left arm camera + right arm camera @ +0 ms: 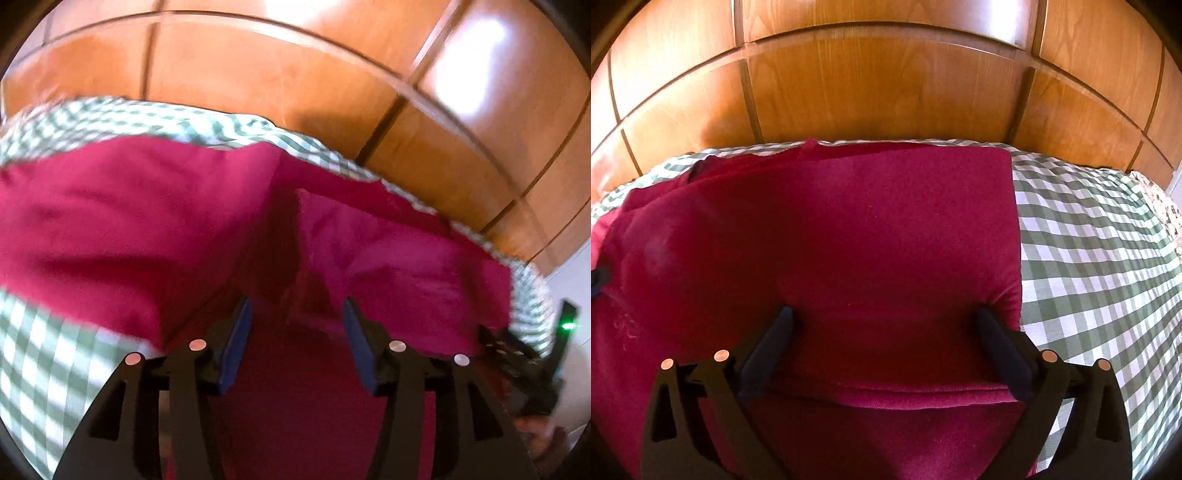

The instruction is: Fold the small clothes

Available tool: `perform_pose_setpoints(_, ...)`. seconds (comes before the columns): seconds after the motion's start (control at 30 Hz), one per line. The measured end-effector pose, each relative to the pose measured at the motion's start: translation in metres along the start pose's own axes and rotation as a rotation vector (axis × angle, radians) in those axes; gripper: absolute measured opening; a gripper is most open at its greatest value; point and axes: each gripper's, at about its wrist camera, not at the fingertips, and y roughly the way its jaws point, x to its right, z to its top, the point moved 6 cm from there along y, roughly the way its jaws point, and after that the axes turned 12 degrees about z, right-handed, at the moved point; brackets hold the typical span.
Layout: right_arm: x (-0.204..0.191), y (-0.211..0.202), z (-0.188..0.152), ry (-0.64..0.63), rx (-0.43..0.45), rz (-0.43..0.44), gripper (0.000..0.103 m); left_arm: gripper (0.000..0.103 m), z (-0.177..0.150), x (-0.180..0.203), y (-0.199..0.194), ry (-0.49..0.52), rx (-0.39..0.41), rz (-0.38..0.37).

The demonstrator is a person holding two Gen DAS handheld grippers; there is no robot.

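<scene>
A crimson garment (849,236) lies spread on a green-and-white checked cloth (1089,258). In the right wrist view its right edge runs straight and a folded hem lies near the camera. My right gripper (884,314) is open, its jaws wide apart and pressing down on the garment's near right corner. In the left wrist view the same garment (147,229) is rumpled, with a deep crease in the middle. My left gripper (297,306) is open just above the cloth, with nothing between its fingers. The view is blurred.
A wooden panelled wall (886,92) stands right behind the checked surface. The other gripper's black body with a green light (567,325) shows at the right edge of the left wrist view. Checked cloth extends to the right of the garment.
</scene>
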Motion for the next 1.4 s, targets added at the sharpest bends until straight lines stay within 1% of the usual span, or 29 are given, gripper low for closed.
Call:
perform_pose_setpoints(0.03, 0.000, 0.001, 0.000, 0.001, -0.001, 0.000, 0.099, 0.051, -0.003, -0.010, -0.010, -0.039, 0.010, -0.033)
perform_pose_setpoints(0.1, 0.000, 0.002, 0.001, -0.001, 0.000, -0.003, 0.099, 0.057, -0.008, -0.029, -0.024, -0.105, 0.026, -0.072)
perform_pose_setpoints(0.13, 0.001, 0.002, 0.001, 0.000, 0.000, -0.002, 0.099, 0.064, -0.011, -0.045, -0.032, -0.150, 0.039, -0.063)
perform_pose_setpoints(0.17, 0.002, 0.001, 0.001, 0.001, -0.001, -0.001, 0.099, 0.066, -0.013, -0.059, -0.038, -0.181, 0.048, -0.051)
perform_pose_setpoints(0.2, 0.001, 0.001, 0.001, 0.001, -0.001, -0.001, 0.099, 0.066, -0.014, -0.073, -0.045, -0.214, 0.060, -0.042)
perform_pose_setpoints(0.3, 0.000, 0.002, 0.001, -0.003, 0.000, -0.005, 0.099, 0.066, -0.018, -0.127, -0.063, -0.318, 0.086, 0.028)
perform_pose_setpoints(0.37, 0.000, 0.001, 0.001, -0.006, 0.003, -0.005, 0.099, 0.065, -0.019, -0.168, -0.074, -0.382, 0.092, 0.084)
perform_pose_setpoints(0.4, 0.000, 0.000, 0.001, -0.009, 0.005, -0.007, 0.099, 0.065, -0.020, -0.196, -0.077, -0.438, 0.084, 0.108)
perform_pose_setpoints(0.43, -0.001, -0.001, 0.001, -0.014, 0.008, -0.014, 0.099, 0.065, -0.021, -0.213, -0.079, -0.479, 0.079, 0.114)
perform_pose_setpoints(0.5, -0.001, -0.001, 0.001, -0.020, 0.012, -0.022, 0.099, 0.062, -0.020, -0.256, -0.082, -0.582, 0.068, 0.137)
perform_pose_setpoints(0.53, -0.001, -0.002, 0.001, -0.020, 0.013, -0.024, 0.099, 0.056, -0.019, -0.281, -0.084, -0.645, 0.072, 0.141)
perform_pose_setpoints(0.6, -0.001, -0.002, 0.001, -0.022, 0.013, -0.027, 0.099, 0.056, -0.013, -0.315, -0.086, -0.720, 0.077, 0.156)
perform_pose_setpoints(0.67, -0.001, -0.003, 0.001, -0.026, 0.014, -0.032, 0.099, 0.056, -0.006, -0.346, -0.088, -0.770, 0.085, 0.187)
perform_pose_setpoints(0.77, -0.001, -0.003, 0.001, -0.029, 0.015, -0.037, 0.099, 0.056, 0.006, -0.377, -0.085, -0.816, 0.089, 0.199)
perform_pose_setpoints(0.8, -0.001, -0.003, 0.001, -0.029, 0.015, -0.038, 0.099, 0.056, 0.012, -0.386, -0.083, -0.826, 0.093, 0.216)
perform_pose_setpoints(0.87, -0.001, -0.003, 0.001, -0.031, 0.014, -0.041, 0.099, 0.056, 0.021, -0.395, -0.079, -0.821, 0.099, 0.227)
perform_pose_setpoints(0.93, -0.001, -0.003, 0.001, -0.033, 0.015, -0.044, 0.099, 0.056, 0.031, -0.403, -0.074, -0.813, 0.094, 0.264)
perform_pose_setpoints(0.97, -0.001, -0.003, 0.001, -0.033, 0.015, -0.044, 0.099, 0.055, 0.035, -0.405, -0.070, -0.804, 0.093, 0.277)
perform_pose_setpoints(1.0, -0.001, -0.003, 0.001, -0.034, 0.015, -0.044, 0.099, 0.051, 0.036, -0.407, -0.068, -0.789, 0.089, 0.294)
perform_pose_setpoints(1.03, -0.001, -0.003, 0.001, -0.034, 0.015, -0.044, 0.099, 0.025, 0.039, -0.407, -0.065, -0.760, 0.077, 0.327)
perform_pose_setpoints(1.07, -0.001, -0.003, 0.001, -0.034, 0.015, -0.043, 0.099, 0.010, 0.041, -0.404, -0.063, -0.747, 0.066, 0.318)
perform_pose_setpoints(1.1, -0.001, -0.003, 0.001, -0.034, 0.015, -0.043, 0.099, 0.009, 0.045, -0.400, -0.064, -0.737, 0.057, 0.300)
perform_pose_setpoints(1.13, -0.001, -0.003, 0.001, -0.034, 0.015, -0.043, 0.099, 0.006, 0.049, -0.392, -0.068, -0.723, 0.072, 0.296)
perform_pose_setpoints(1.17, -0.001, -0.003, 0.001, -0.034, 0.015, -0.042, 0.099, 0.006, 0.055, -0.381, -0.074, -0.693, 0.094, 0.282)
perform_pose_setpoints(1.23, -0.001, -0.003, 0.001, -0.034, 0.015, -0.043, 0.099, 0.007, 0.065, -0.357, -0.083, -0.642, 0.121, 0.230)
perform_pose_setpoints(1.3, -0.001, -0.003, 0.001, -0.034, 0.015, -0.042, 0.099, 0.007, 0.076, -0.323, -0.094, -0.587, 0.155, 0.157)
perform_pose_setpoints(1.33, -0.001, -0.003, 0.001, -0.034, 0.015, -0.042, 0.099, 0.007, 0.082, -0.297, -0.100, -0.544, 0.172, 0.102)
perform_pose_setpoints(1.4, -0.001, -0.002, 0.001, -0.034, 0.016, -0.043, 0.099, 0.007, 0.090, -0.255, -0.107, -0.468, 0.191, 0.034)
